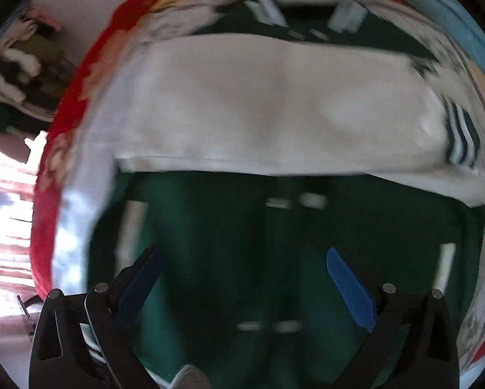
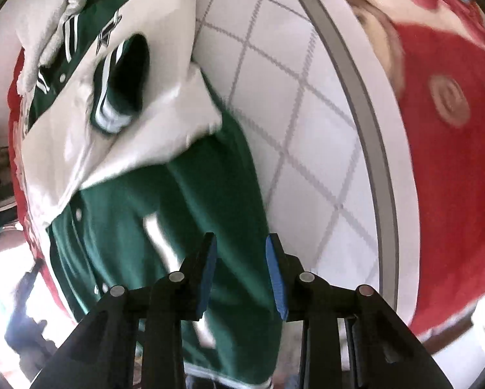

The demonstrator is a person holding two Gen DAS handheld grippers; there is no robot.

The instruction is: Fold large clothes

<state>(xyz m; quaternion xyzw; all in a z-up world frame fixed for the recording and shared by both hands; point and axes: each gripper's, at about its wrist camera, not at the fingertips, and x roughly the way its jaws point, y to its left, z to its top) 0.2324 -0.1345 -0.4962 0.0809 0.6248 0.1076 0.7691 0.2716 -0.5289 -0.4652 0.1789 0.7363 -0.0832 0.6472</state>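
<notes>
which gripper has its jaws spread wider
The left gripper: its blue pads stand far apart over the green jacket. The right gripper shows only a narrow gap.

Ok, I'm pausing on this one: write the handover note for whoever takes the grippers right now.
Left gripper: jaws wide open, empty, above the green jacket body.
Right gripper: jaws part open, nothing between the pads, over the jacket's green edge.
Jacket lies on the white checked sheet, over a red blanket.
Done: both cream sleeves appear folded across the front, cuff lying on top.
Left: probably fold the body over; neither gripper grips anything yet.
</notes>
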